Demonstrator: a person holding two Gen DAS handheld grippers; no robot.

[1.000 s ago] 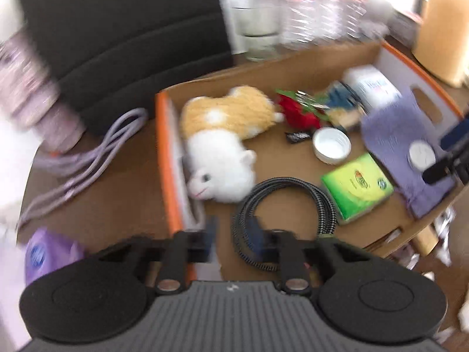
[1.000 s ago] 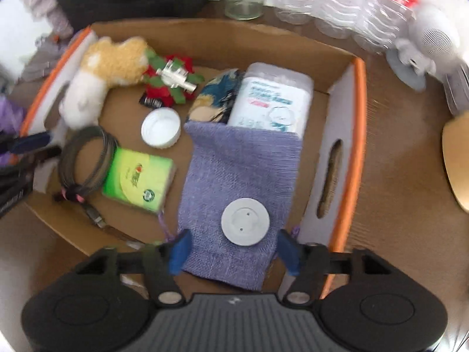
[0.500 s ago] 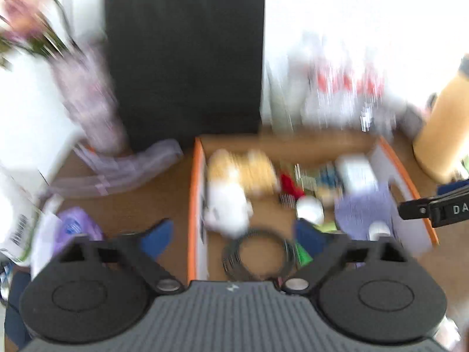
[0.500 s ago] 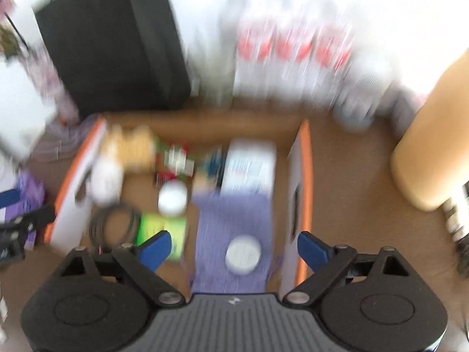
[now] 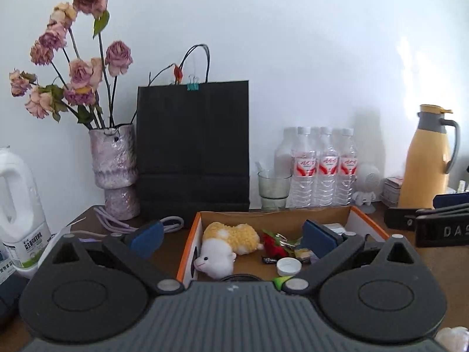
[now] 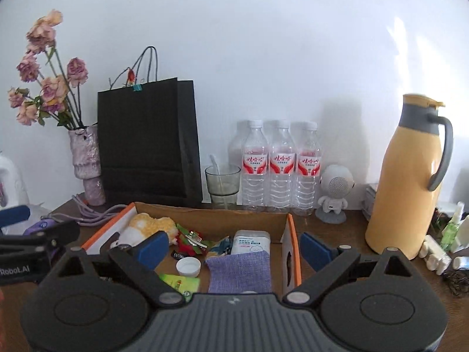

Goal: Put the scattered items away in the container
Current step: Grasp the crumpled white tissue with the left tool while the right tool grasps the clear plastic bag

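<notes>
A white wall backs a brown desk (image 6: 337, 234) crowded along its far edge with a vase of dried roses (image 5: 112, 170), a black paper bag (image 5: 193, 146), a glass (image 6: 222, 183), three water bottles (image 6: 281, 167) and a yellow jug (image 6: 407, 187); these stand upright against the wall, and I judge them to be fixtures rather than part of the tidying. Straight ahead of both pairs of fingers sits the cardboard box (image 5: 187, 252) with orange edges, and it holds what looks like most of the loose clutter: a plush toy (image 5: 228, 243), a red and green trinket (image 6: 190, 242), a white cap (image 6: 189, 265), a green packet (image 6: 180, 283), a purple cloth pouch (image 6: 239, 270) and a wipes pack (image 6: 250, 240) beyond the pouch. The things lie flat and loosely spread on the box floor, as dropped items would. The left gripper (image 5: 231, 236) has its fingers spread wide and grips nothing, one blue pad over the desk outside the box, the other over its inside. The right gripper (image 6: 234, 246) is likewise wide apart and empty, its pads straddling the box's right wall. Both hang above and short of the box, level and facing the wall, touching nothing. A purple cord (image 5: 117, 223) lies on the desk beyond the left fingers, outside the box, and small bottles (image 6: 439, 252) sit to the right of the right fingers, so the tidying may not be quite complete.
</notes>
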